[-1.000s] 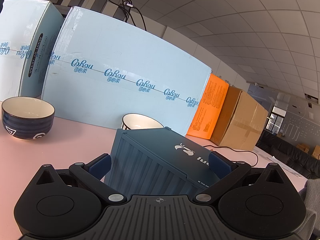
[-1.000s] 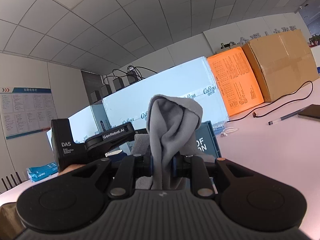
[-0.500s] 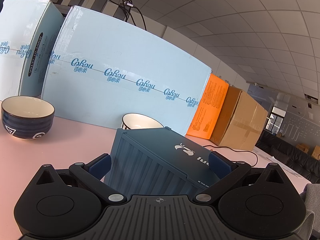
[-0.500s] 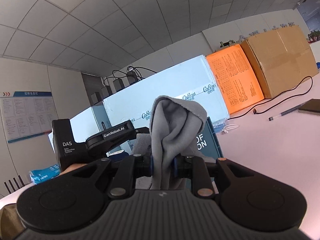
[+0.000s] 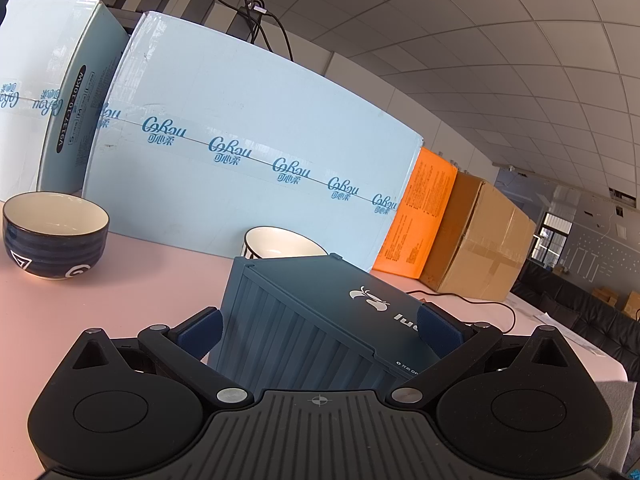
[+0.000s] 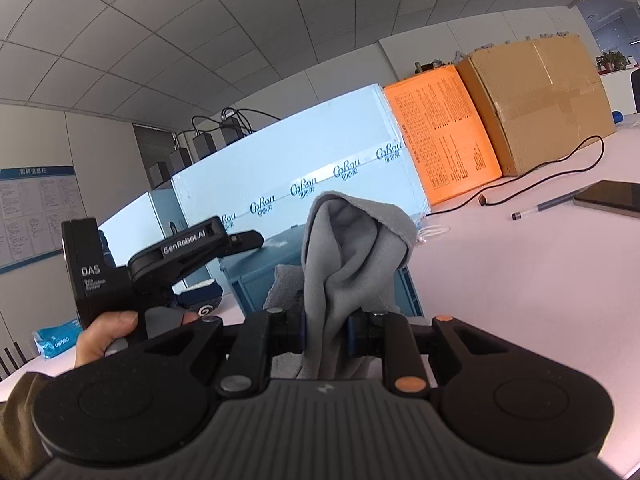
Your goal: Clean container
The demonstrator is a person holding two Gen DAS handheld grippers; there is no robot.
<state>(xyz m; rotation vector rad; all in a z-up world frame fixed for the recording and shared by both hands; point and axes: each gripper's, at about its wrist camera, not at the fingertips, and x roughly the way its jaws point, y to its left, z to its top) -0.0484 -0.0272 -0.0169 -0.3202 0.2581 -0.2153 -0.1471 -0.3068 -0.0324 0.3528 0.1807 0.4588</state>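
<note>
Left tool (image 5: 320, 328) is clamped wide across the dark blue container (image 5: 320, 320), pinning it on the pink desk (image 5: 120, 280) so it won't slide. Right tool (image 6: 326, 330) pinches a bunched grey cloth (image 6: 352, 248) just in front of the container, probably ready to wipe. Behind the container sit two bowls (image 5: 54, 236) and a pale blue carton (image 5: 260, 152).

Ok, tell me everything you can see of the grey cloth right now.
The grey cloth is soft, fleecy-looking fabric, bunched into an upright fold with a hemmed edge drooping over its top. The right gripper is clamped on its lower part, blue fingers pressing both sides. It stands in front of the dark blue container; whether it touches the container cannot be told. No stains visible.
</note>
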